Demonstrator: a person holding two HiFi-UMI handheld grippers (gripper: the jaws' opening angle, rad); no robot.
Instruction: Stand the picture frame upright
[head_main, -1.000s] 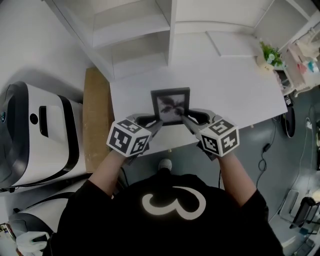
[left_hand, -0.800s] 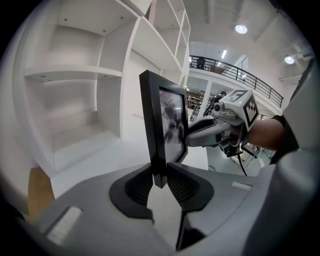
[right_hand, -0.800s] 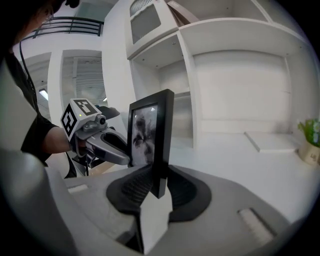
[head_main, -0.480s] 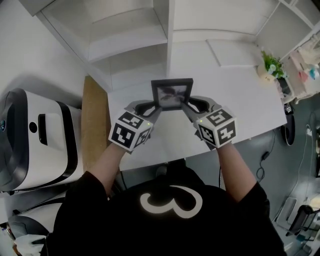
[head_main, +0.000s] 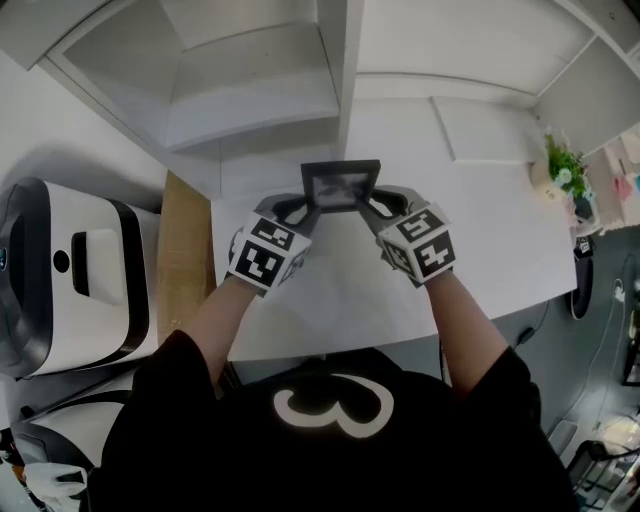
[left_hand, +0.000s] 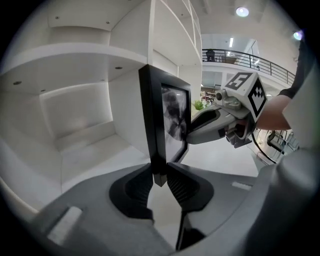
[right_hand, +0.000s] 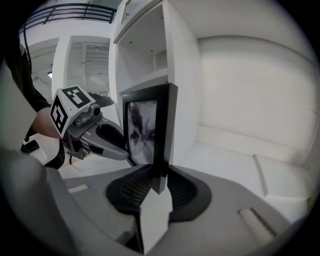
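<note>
My left tongs (head_main: 300, 206) and right tongs (head_main: 372, 204) each clench a side edge of the picture frame (head_main: 340, 186), held nearly upright over the white bench (head_main: 480, 230). I should lower both sides evenly so its base seats flat. The frame is slim, black and square-edged with glossy glass; the bench is smooth and matte.

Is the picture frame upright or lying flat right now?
Upright: the picture frame stands vertical in both gripper views, clamped by the left hand-held gripper and right hand-held gripper.
</note>
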